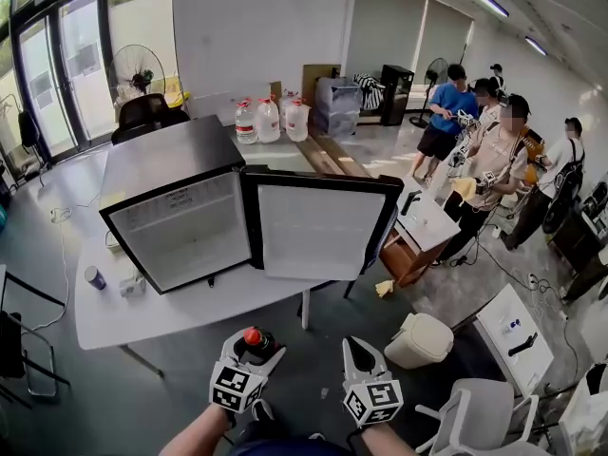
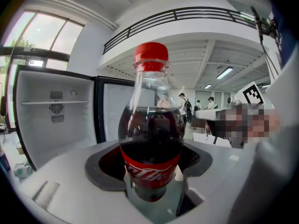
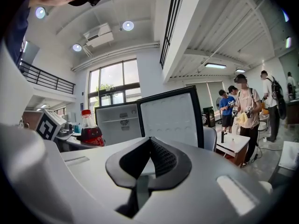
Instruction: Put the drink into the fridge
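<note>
A cola bottle point(image 1: 253, 337) with a red cap and red label stands upright between the jaws of my left gripper point(image 1: 252, 346), low in the head view. Seen from the left gripper view, the bottle point(image 2: 152, 139) fills the middle and the left gripper point(image 2: 152, 183) is shut on its lower part. The black mini fridge point(image 1: 176, 226) sits on the white table point(image 1: 142, 316) ahead, its door point(image 1: 318, 231) swung open to the right. An empty white interior with one shelf point(image 2: 51, 115) shows. My right gripper point(image 1: 359, 348) hangs beside the left one, shut and empty point(image 3: 149, 146).
A blue can point(image 1: 95, 277) and a small white object point(image 1: 131, 285) stand on the table left of the fridge. Water jugs point(image 1: 268, 120) stand behind it. A cream bin point(image 1: 423, 340) and a grey chair point(image 1: 465, 416) are at the lower right. Several people point(image 1: 475, 131) stand at the right.
</note>
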